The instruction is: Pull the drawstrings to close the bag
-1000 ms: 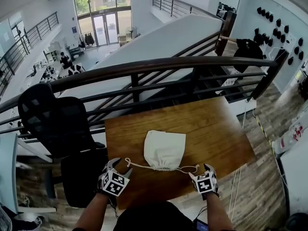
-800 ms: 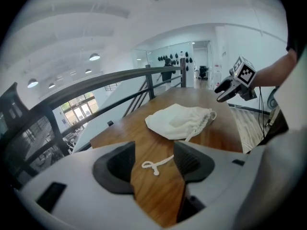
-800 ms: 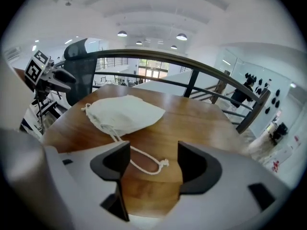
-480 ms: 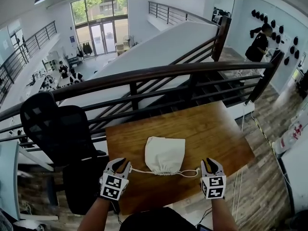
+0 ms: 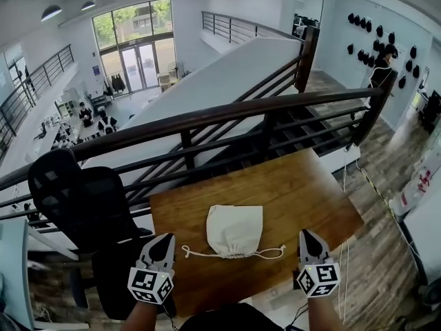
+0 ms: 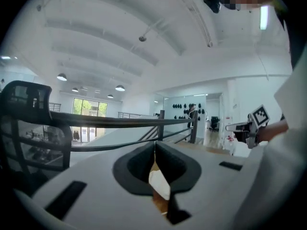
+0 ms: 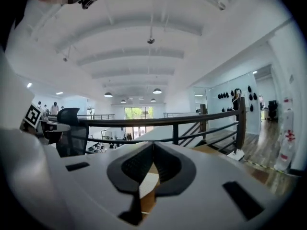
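Jaws pressed together on both sides, having just been closing, and nothing is caught between them. The left gripper (image 5: 163,243) and right gripper (image 5: 306,237) hang over the near edge of the worktop (image 5: 303,185), one on each side of the bag (image 5: 235,227). The bag lies flat in the middle of the worktop, its mouth towards the person and puckered tight. The drawstrings (image 5: 200,255) trail slack from that mouth to left and right, in neither grip. To my eye the pulling is done, and little seems left beyond perhaps one more snug tug.
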Motion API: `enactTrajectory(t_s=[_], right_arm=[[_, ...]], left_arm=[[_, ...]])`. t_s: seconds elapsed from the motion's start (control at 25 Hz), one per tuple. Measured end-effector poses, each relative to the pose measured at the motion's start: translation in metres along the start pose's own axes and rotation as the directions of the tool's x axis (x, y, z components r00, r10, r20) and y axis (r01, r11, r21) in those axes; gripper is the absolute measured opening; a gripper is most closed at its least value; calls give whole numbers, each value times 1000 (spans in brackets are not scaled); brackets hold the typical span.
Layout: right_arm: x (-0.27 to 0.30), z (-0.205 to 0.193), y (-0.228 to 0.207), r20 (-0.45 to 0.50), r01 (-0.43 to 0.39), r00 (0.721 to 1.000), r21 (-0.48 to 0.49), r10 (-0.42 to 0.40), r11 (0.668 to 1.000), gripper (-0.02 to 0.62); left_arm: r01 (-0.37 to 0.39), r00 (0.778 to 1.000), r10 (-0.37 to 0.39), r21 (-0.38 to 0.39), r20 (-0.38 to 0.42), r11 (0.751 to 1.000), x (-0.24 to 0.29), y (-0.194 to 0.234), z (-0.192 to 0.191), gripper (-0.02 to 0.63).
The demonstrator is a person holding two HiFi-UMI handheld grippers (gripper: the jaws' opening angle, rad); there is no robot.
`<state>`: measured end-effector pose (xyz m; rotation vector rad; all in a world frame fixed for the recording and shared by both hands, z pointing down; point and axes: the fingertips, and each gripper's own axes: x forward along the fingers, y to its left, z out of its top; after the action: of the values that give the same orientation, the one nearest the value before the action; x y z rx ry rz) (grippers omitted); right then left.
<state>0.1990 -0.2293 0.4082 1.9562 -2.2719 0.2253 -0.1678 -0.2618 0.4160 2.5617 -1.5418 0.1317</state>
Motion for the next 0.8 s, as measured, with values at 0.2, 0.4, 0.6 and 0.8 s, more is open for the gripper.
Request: enactTrajectory(t_s=[0.2,0.4,0.6,0.8], right_arm=[[0,21,14,58,-30,998,-9,30,1000,-3],[4,32,13,90,-26,996,-17,28,1000,-5],[3,32,14,109,-35,993,16,33,999,-6],[5,26,12,99,-38,994,20,36,999,-8]], left_arm=[[29,998,-28,-22,58,999,-1,-11,17,17],[41,996,-38,-35,76,999,5,-14,25,15],[37,997,-35,-24,75,999,7,-11,21,14],[25,998,-23,-32,58,999,10,-7,10,12]])
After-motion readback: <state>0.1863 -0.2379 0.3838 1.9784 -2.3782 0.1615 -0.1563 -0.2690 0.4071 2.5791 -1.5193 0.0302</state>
